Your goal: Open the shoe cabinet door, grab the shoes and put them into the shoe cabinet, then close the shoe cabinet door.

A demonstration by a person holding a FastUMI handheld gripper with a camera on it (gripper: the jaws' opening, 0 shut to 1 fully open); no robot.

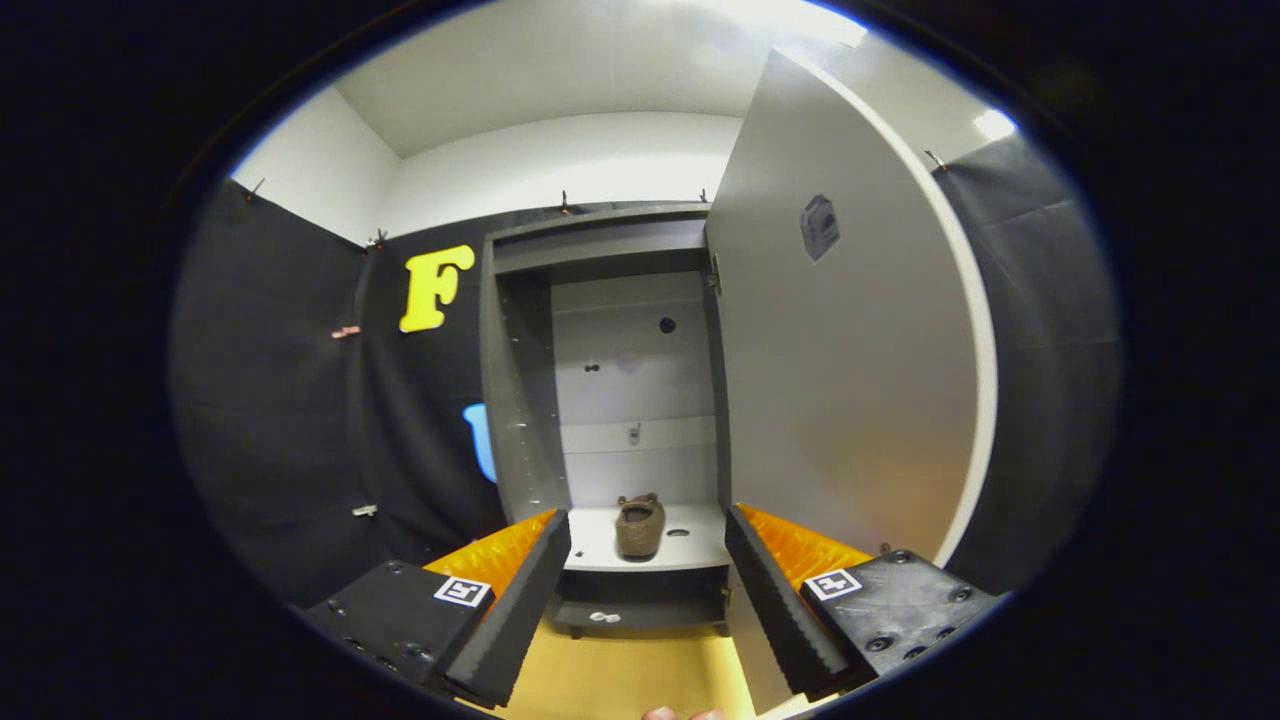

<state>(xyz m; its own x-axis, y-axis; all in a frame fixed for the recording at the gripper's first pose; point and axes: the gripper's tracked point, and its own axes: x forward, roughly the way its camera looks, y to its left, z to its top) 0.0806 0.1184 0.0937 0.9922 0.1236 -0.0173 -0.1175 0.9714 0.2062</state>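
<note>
The shoe on the shelf inside the shoe cabinet is too small to make out its make or whether a 2nd one sits behind it. The lower compartment lies in shadow; a small pale thing there cannot be identified. The open door hides the cabinet's right side. The hand-held gripper, fingers spread, is cut off at its base. A fingertip is cropped.

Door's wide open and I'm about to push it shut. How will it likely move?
The cabinet door is a tall flat panel, so it probably stays stiff and swings on its hinge rather than bending. Its smooth face may let fingers slide. The open gripper holds nothing; the shoe sits on the shelf, seemingly clear of the door's path.
</note>
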